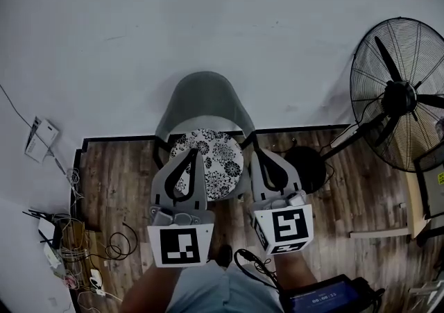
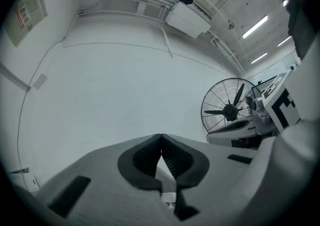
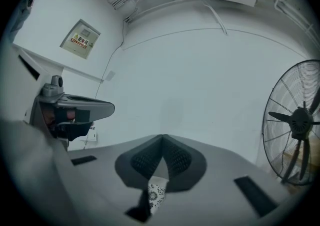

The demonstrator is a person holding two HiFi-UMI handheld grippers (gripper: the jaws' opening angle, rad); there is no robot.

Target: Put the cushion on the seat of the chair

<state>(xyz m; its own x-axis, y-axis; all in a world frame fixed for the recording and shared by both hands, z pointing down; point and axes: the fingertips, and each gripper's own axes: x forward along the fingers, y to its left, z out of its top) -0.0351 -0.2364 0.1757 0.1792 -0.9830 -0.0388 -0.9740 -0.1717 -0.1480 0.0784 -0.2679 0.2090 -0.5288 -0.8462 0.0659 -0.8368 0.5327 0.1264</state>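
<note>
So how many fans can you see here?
1. The fan stands on the wooden floor at the right, beside the chair and near the white wall. Others could be outside the pictures.

Left claw (image 1: 190, 154) and right claw (image 1: 261, 155) point level, side by side, jaws closed
</note>
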